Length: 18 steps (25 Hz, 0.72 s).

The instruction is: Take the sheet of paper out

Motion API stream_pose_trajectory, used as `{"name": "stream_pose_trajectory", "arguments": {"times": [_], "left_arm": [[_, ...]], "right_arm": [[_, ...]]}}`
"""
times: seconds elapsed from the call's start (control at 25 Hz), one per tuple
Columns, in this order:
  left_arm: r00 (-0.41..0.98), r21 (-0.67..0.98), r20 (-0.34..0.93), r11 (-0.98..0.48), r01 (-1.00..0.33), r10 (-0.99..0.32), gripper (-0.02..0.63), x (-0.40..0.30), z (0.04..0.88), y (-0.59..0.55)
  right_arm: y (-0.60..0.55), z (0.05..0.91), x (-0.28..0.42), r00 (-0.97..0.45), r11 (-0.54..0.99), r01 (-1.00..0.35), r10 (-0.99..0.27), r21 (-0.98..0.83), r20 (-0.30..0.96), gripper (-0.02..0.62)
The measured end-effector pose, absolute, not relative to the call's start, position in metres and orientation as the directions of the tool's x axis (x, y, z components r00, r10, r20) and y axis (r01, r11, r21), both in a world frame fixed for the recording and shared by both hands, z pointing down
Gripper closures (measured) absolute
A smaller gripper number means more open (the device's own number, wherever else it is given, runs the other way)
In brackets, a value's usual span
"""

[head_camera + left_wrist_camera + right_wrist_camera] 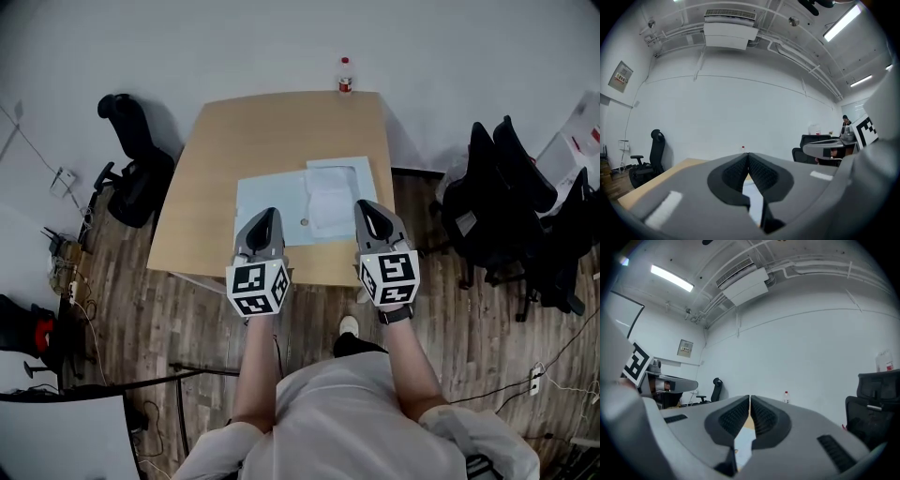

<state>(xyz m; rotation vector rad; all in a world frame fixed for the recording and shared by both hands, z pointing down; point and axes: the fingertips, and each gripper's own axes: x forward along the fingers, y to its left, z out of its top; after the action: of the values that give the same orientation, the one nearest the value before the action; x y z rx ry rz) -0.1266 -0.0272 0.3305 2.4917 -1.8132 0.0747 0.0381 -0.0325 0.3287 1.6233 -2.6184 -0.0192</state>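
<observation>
A rectangular light-wood table (281, 131) carries a flat pale blue folder (267, 202) along the middle of its near edge. The white sheet of paper (330, 202) lies on the right part of that folder, closer to the table's right edge than its left. It may be tucked partly under a flap or sleeve, but the head view is too coarse to settle that. A small clear bottle with a red cap (345, 77) stands upright at the far edge, right of centre.

The left gripper (265, 217) hangs over the folder's near left part, pointing level. Its own view shows the left gripper (748, 154) with both jaws pressed together and nothing between them. The right gripper (367, 208) hangs beside the paper's right edge, and its jaws (750, 397) are likewise together and empty. Neither claw can be seen touching the paper.

A black office chair (136, 169) stands off the table's left edge.
</observation>
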Motion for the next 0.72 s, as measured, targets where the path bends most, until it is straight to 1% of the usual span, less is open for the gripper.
{"name": "stream_pose_trajectory", "arguments": {"times": [0.28,0.48,0.72], "left_arm": [[0.266,0.032,0.092,-0.265,-0.964,-0.959,0.595,-0.112,0.346,-0.085],[0.255,0.044,0.161,-0.251,-0.967,-0.953,0.595,-0.106,0.381,-0.105],[0.239,0.077,0.228,-0.228,-0.971,-0.944,0.595,-0.108,0.412,-0.132]], "right_arm": [[-0.094,0.346,0.058,-0.479,0.48,-0.877,-0.876,0.011,0.06,0.58],[-0.121,0.375,0.071,-0.483,0.483,-0.875,-0.869,-0.032,0.106,0.58],[-0.146,0.399,0.065,-0.519,0.519,-0.853,-0.839,-0.047,0.165,0.58]]}}
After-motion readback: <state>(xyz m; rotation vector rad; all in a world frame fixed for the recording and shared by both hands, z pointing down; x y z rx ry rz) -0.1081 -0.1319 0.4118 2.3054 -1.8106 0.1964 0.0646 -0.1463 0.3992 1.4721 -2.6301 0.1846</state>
